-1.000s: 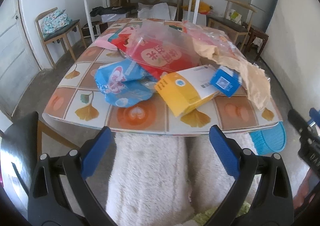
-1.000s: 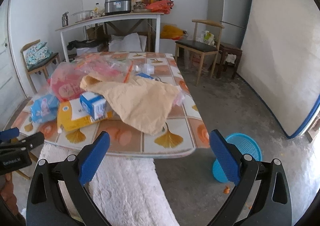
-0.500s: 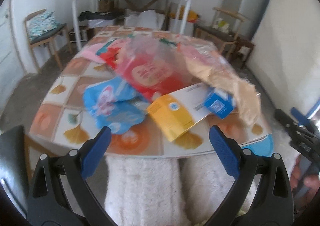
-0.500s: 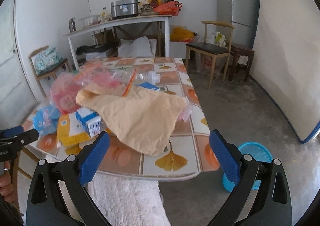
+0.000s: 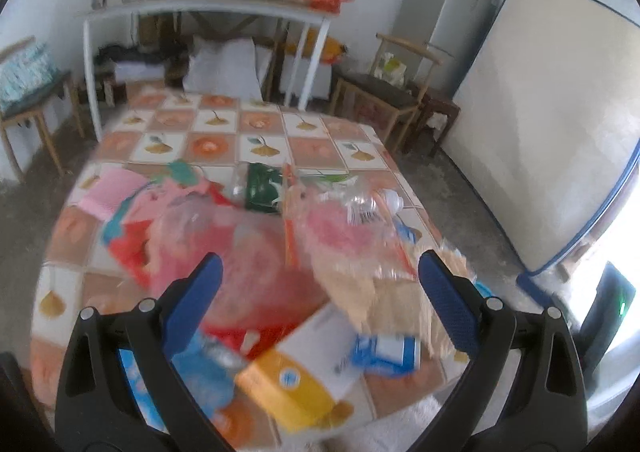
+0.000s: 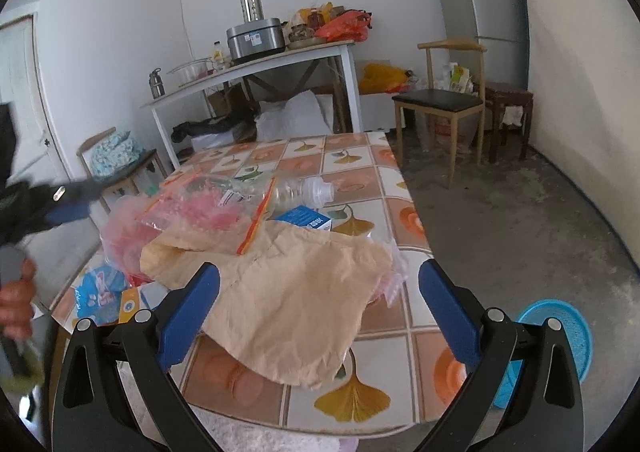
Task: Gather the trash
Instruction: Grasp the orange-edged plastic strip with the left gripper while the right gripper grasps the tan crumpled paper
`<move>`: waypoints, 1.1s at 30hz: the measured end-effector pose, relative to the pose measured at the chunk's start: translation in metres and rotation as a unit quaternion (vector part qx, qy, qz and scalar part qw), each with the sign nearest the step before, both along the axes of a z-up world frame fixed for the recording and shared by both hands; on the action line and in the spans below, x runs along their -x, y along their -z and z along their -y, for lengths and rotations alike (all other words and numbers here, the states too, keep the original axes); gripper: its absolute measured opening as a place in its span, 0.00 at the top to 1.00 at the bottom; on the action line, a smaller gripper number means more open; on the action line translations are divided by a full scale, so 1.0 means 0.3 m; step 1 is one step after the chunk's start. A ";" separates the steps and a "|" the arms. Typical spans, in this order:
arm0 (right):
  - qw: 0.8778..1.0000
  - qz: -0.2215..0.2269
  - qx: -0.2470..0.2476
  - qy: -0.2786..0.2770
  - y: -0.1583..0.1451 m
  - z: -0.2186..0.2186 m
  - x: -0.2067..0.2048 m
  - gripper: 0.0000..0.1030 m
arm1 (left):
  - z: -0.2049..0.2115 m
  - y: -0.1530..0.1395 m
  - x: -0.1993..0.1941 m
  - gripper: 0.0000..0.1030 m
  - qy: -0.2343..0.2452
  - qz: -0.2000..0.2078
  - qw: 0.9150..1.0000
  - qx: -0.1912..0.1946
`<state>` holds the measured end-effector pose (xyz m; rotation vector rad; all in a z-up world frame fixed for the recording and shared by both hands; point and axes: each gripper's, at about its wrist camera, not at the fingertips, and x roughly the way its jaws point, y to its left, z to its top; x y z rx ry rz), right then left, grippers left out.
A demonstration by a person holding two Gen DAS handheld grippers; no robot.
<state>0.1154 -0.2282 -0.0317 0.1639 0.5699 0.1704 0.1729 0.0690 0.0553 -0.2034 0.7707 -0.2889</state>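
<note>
Blue pads sit on the tips of both grippers. The left gripper [image 5: 318, 300] is spread wide and holds nothing. It hangs over the near end of the tabletop [image 5: 256, 144], above a heap of trash. The right gripper [image 6: 318, 312] is spread wide too, and it is empty. It hangs over the near right part of the same tabletop.

The trash lies in a pile on the near half of the tabletop. A big tan paper bag [image 6: 288, 300] is crumpled on top, right in front of the right gripper. A clear plastic bag with pink bits [image 6: 208, 208] rests on the far edge of the tan bag. A clear plastic bottle [image 6: 304, 192] lies on its side behind it, just beside a small blue box [image 6: 306, 218]. In the left wrist view the picture is blurry. A red and pink plastic bag [image 5: 248, 272] sits between the left gripper's fingers. A yellow and white box [image 5: 304, 372] lies close to the near edge, with a blue carton [image 5: 386, 352] just to its right and a blue wrapper [image 5: 200, 372] to its left.

A blue basket [image 6: 560, 340] stands on the floor by the right corner of the table. A hand [image 6: 16, 304] shows at the left edge of the right wrist view.
</note>
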 end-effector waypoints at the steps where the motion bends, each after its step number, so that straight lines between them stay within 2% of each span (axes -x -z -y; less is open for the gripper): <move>1: 1.000 -0.002 -0.002 -0.001 0.008 0.003 -0.008 0.06 | -0.003 0.003 -0.040 0.09 -0.002 -0.014 1.000 0.005; 3: 1.000 -0.005 -0.005 -0.001 0.017 0.012 -0.022 0.06 | -0.005 0.028 -0.127 0.17 0.006 -0.049 0.999 0.015; 4: 1.000 -0.008 -0.009 0.000 0.025 0.018 -0.029 0.06 | -0.008 0.042 -0.154 0.26 0.006 -0.063 0.998 0.016; 6: 1.000 -0.012 -0.013 0.002 0.038 0.031 -0.036 0.06 | -0.003 0.066 -0.224 0.28 0.015 -0.093 0.995 0.019; 10: 1.000 -0.021 -0.021 0.008 0.058 0.050 -0.052 0.06 | 0.009 0.109 -0.333 0.37 0.016 -0.137 0.990 -0.008; 13: 0.999 -0.024 -0.027 0.013 0.069 0.062 -0.054 0.06 | 0.012 0.118 -0.374 0.42 0.016 -0.153 0.988 -0.018; 19: 0.999 -0.032 -0.034 0.013 0.089 0.065 -0.064 0.06 | 0.042 0.144 -0.413 0.67 0.019 -0.180 0.982 -0.057; 20: 0.999 -0.032 -0.034 0.014 0.090 0.067 -0.063 0.06 | 0.049 0.146 -0.411 0.75 0.020 -0.180 0.981 -0.063; 25: 0.999 -0.031 -0.034 0.018 0.090 0.072 -0.062 0.06 | 0.065 0.136 -0.390 0.92 0.024 -0.165 0.983 -0.081; 29: 0.999 -0.028 -0.031 0.021 0.081 0.074 -0.053 0.06 | 0.060 0.099 -0.363 0.94 0.023 -0.139 0.988 -0.067; 33: 0.999 -0.021 -0.023 0.027 0.063 0.078 -0.031 0.06 | 0.041 0.022 -0.308 0.97 0.026 -0.087 0.996 -0.021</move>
